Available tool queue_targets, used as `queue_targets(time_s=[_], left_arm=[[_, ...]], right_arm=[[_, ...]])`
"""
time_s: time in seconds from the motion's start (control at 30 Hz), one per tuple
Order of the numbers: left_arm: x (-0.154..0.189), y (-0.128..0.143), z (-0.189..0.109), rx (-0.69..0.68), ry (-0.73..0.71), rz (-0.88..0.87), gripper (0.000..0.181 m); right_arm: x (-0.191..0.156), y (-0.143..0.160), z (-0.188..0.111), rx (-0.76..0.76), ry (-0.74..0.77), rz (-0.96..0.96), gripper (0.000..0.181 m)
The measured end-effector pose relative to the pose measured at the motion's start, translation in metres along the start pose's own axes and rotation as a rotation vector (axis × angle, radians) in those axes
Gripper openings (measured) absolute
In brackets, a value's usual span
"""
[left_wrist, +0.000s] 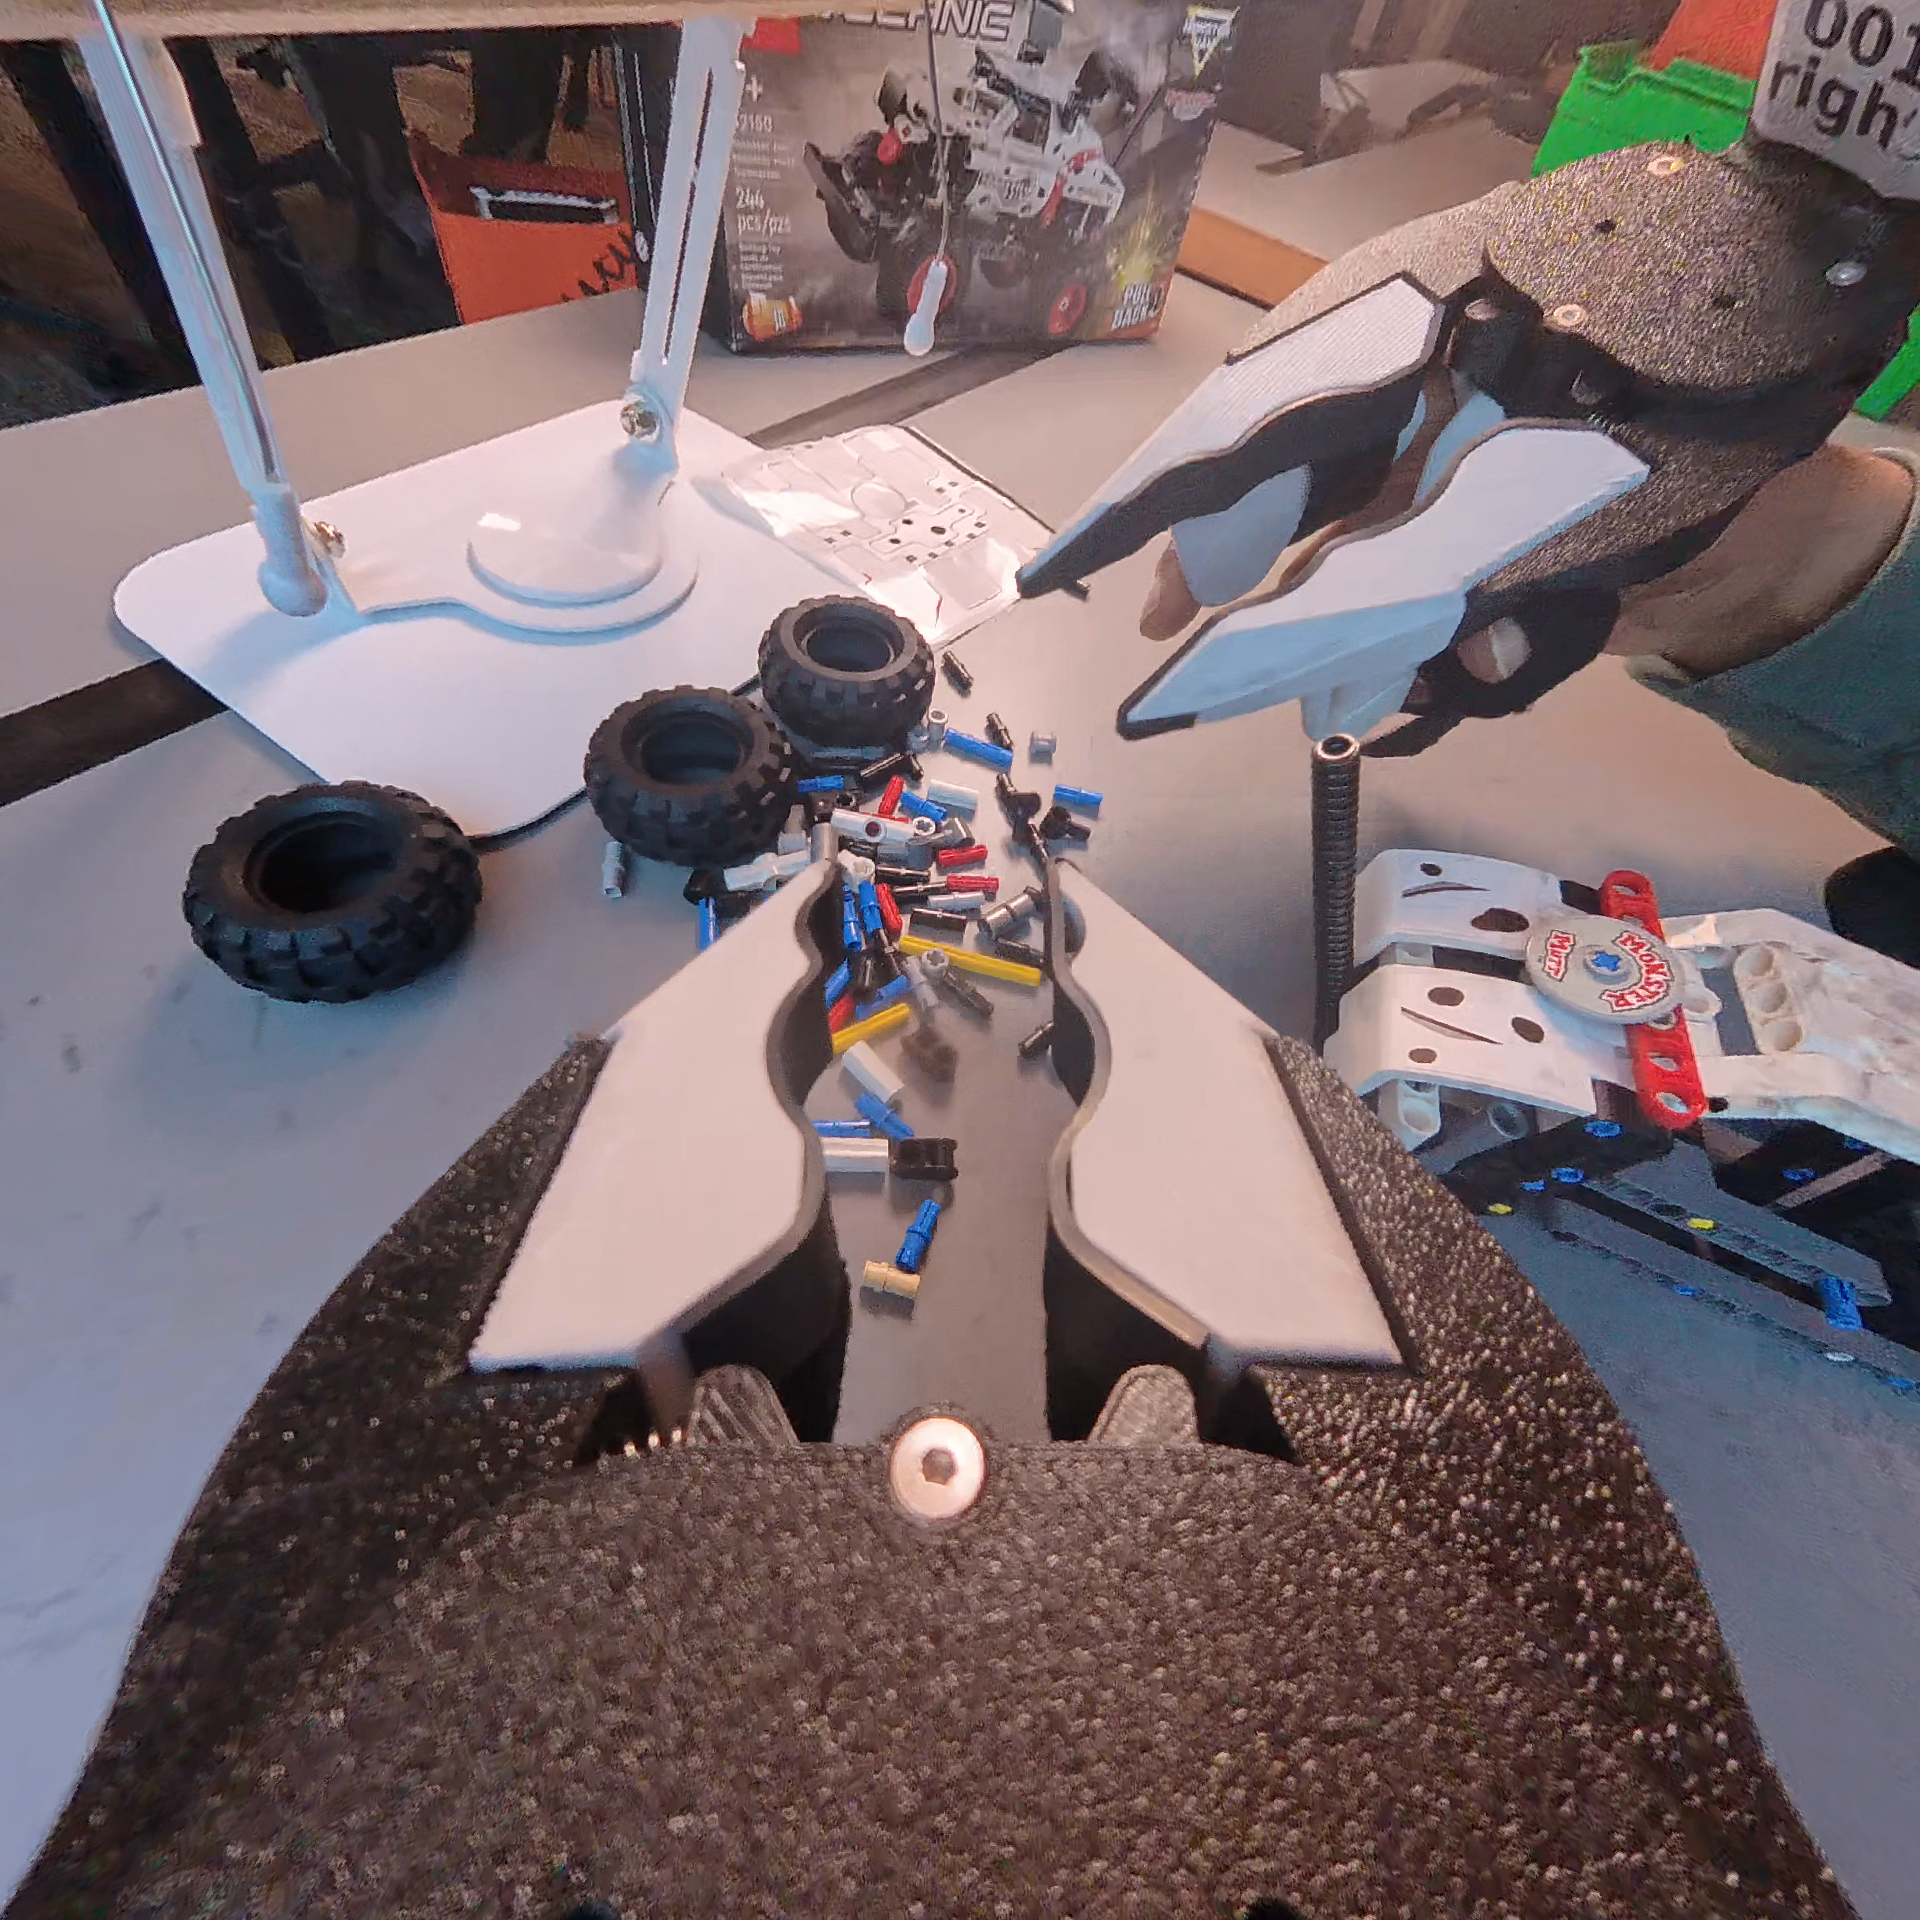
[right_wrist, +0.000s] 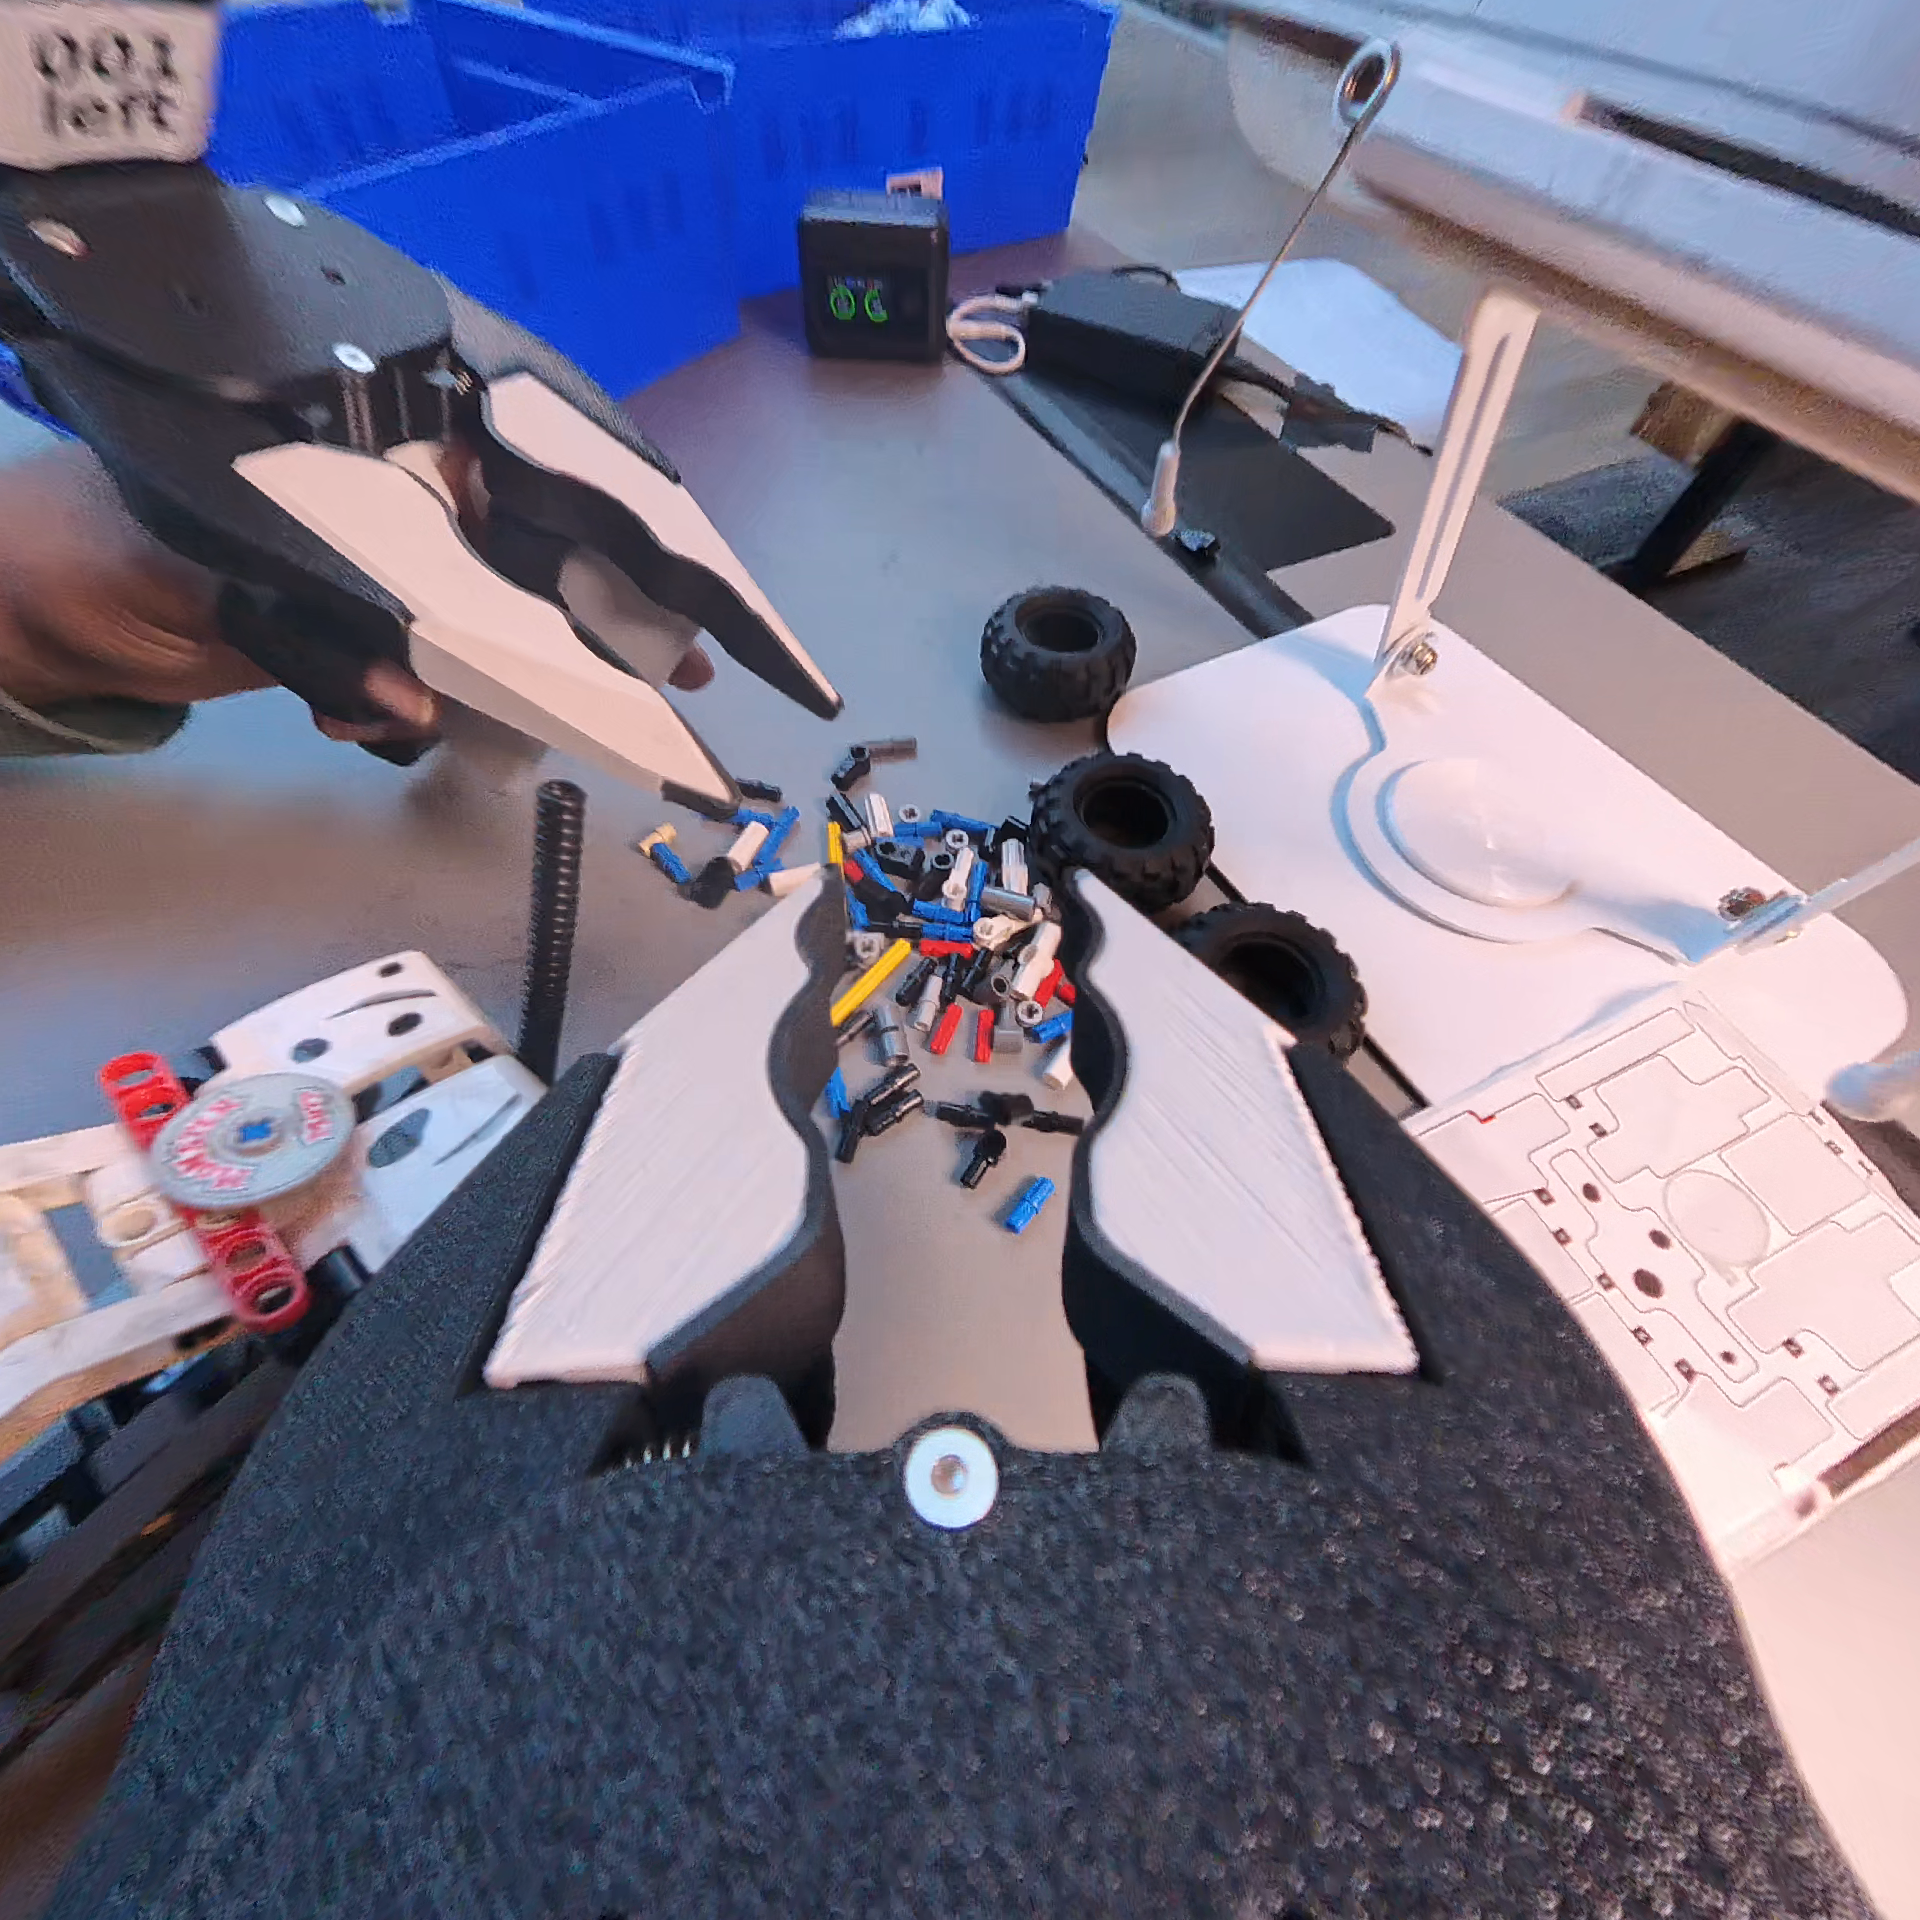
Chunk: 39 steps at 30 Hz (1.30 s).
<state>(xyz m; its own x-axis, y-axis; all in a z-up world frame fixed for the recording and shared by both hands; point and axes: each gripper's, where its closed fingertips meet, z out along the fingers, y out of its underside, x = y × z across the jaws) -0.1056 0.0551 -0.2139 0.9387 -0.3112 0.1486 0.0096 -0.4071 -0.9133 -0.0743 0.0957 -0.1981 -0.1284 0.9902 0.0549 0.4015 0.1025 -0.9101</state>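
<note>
Both claws (left_wrist: 940, 873) (right_wrist: 951, 894) gape over scattered pins (right_wrist: 940, 966).

Blue bins (right_wrist: 582, 197), toy box (left_wrist: 977, 177), white lamp base (left_wrist: 436, 623) on grey table (left_wrist: 156, 1195).

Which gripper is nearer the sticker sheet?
Right. The right gripper hangs at the sticker sheet edge; the left gripper is across the parts pile from it.
</note>
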Motion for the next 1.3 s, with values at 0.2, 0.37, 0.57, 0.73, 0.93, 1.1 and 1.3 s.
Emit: queue_targets(time_s=[0.2, 0.37, 0.57, 0.73, 0.93, 1.1, 1.3], left_arm=[[0.006, 0.005, 0.001, -0.012, 0.01, 0.037, 0.043], [0.021, 0.009, -0.007, -0.007, 0.037, 0.075, 0.048], [0.034, -0.001, -0.024, 0.064, 0.055, 0.104, 0.053], [0.057, -0.022, -0.039, 0.117, 0.068, 0.214, 0.061], [0.118, -0.006, -0.056, -0.003, 0.22, 0.335, 0.039], [0.167, 0.053, -0.06, -0.245, 0.435, 0.317, 0.029], [0.168, 0.066, -0.038, -0.241, 0.39, 0.292, 0.031]], right_arm=[[0.001, -0.007, -0.019, 0.038, 0.005, -0.02, 0.04], [-0.028, -0.028, -0.053, 0.17, -0.067, -0.086, 0.036], [-0.078, -0.019, -0.094, 0.209, -0.143, -0.13, 0.034], [-0.143, 0.04, -0.119, 0.02, -0.393, -0.227, 0.033], [-0.147, 0.072, -0.114, -0.078, -0.455, -0.206, 0.034], [-0.154, 0.075, -0.099, -0.081, -0.449, -0.247, 0.039], [-0.158, 0.072, -0.092, -0.126, -0.332, -0.296, 0.03]])
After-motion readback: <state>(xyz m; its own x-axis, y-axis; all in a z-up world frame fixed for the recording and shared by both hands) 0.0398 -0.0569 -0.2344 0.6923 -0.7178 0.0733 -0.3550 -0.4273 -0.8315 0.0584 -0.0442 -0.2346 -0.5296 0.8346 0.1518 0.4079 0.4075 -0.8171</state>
